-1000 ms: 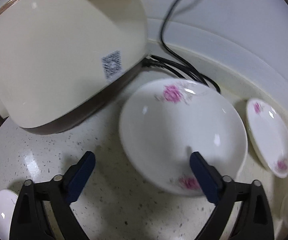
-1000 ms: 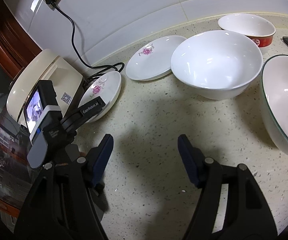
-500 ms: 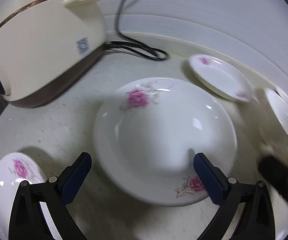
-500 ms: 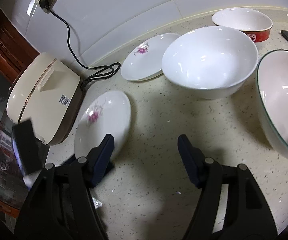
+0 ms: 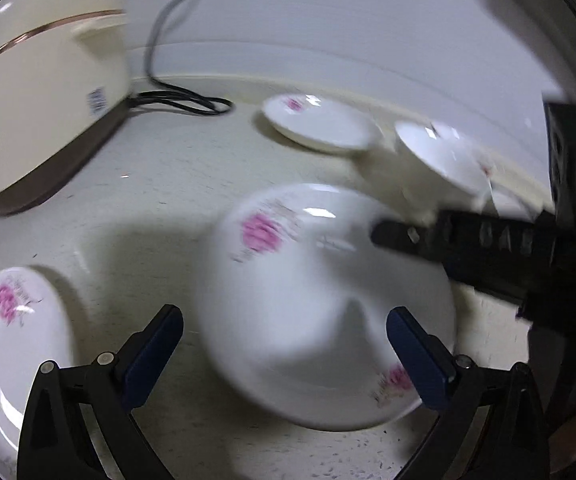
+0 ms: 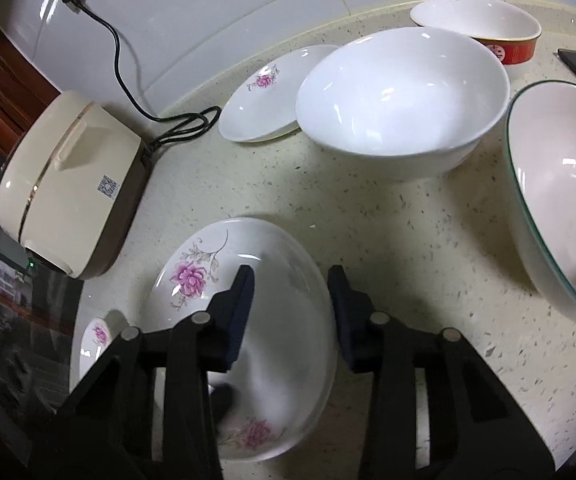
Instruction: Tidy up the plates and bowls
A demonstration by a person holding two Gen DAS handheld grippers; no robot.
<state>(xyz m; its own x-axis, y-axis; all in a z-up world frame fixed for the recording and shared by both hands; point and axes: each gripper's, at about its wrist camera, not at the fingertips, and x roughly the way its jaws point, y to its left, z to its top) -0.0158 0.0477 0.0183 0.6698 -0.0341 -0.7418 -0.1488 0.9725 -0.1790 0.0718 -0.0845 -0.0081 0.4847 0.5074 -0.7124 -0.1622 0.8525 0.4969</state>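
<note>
The right tongs (image 6: 289, 312) straddle the plate (image 6: 248, 336) rim, half apart, to grip; the left tongs (image 5: 284, 344) gape behind it.

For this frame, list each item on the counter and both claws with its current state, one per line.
Large floral white plate: flat on the counter, rim between the right claw's fingers.
Far floral plate: upright, empty, partly hidden behind the bowl.
Plain white bowl: upright, empty.
Green-rimmed bowl: empty.
Red bowl: upright.
Cream cooker: lid closed, plugged in.
Left claw: open.
Right claw: open, straddling the plate's rim.
</note>
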